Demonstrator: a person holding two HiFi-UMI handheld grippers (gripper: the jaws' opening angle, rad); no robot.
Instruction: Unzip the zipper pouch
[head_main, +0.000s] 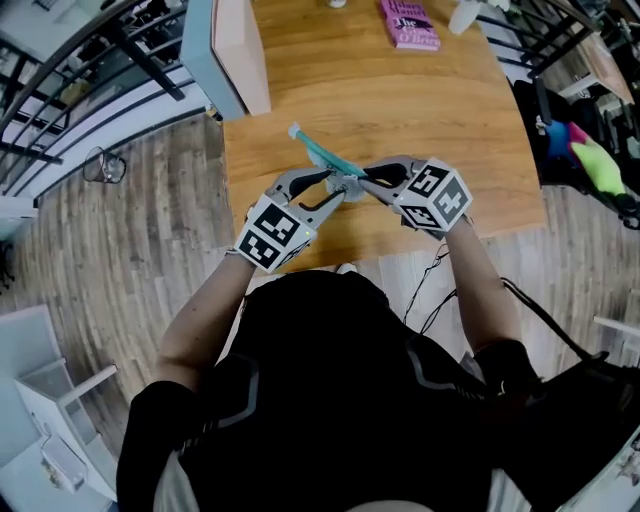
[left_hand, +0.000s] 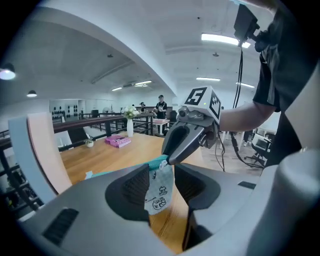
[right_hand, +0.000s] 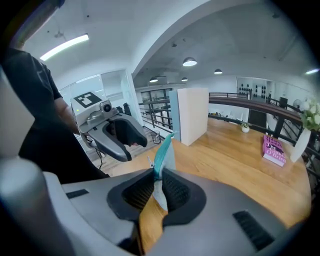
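Pinching zipper pouch (right_hand: 164, 150) at teal edge, right gripper (right_hand: 158, 190) anchors; left gripper (left_hand: 161, 182) jaws spread astride same end, long axis running outward over bench (head_main: 400, 110).

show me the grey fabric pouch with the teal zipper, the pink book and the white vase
grey fabric pouch with teal zipper (left_hand: 160, 194): left gripper view, printed fabric
pink book (head_main: 408, 24): head view, cover centre
white vase (left_hand: 130, 128): left gripper view, body

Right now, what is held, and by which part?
The right tool pinches the zipper pouch at its teal zipper edge; the left tool is open around it.
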